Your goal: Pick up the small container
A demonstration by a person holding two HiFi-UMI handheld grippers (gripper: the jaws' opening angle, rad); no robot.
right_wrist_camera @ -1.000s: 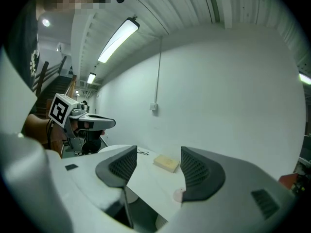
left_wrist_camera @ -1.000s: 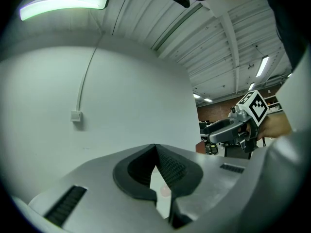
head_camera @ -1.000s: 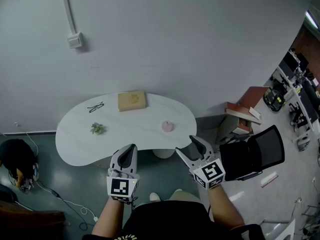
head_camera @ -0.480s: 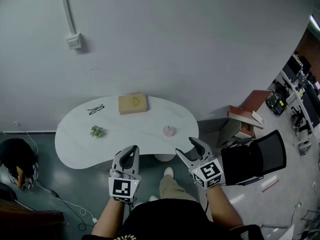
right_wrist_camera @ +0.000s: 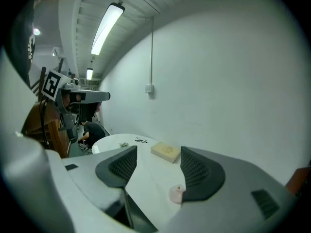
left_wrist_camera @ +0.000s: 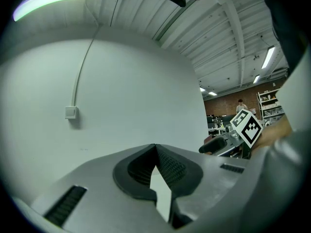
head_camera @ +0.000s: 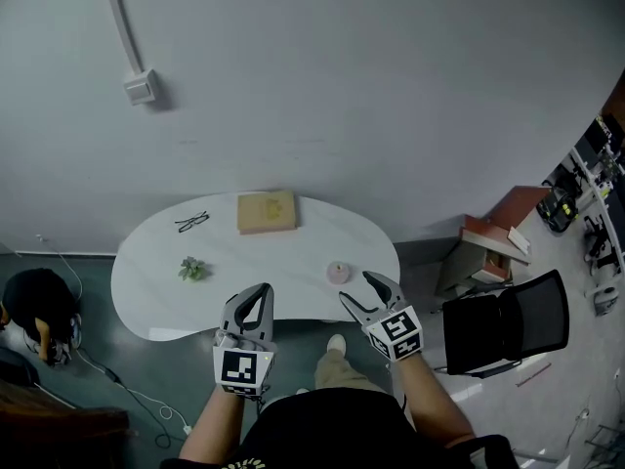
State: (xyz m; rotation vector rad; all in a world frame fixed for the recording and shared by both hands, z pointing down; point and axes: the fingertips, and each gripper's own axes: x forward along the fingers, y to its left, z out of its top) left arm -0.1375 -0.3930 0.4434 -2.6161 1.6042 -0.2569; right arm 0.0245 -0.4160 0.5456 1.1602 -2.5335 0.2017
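Pink container [head_camera: 338,272] on white table [head_camera: 146,291], right gripper [head_camera: 362,289] near it with jaws apart, left gripper [head_camera: 258,293] jaws closed, empty

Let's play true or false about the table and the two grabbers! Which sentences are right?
1. The right gripper has its jaws apart, with nothing gripped. True.
2. The pink container is held up in the air. False: it stands on the white table.
3. The left gripper is wide open. False: its jaws are together.
4. A pair of glasses lies on the table. True.
5. The tan box sits on the floor. False: it is on the table.
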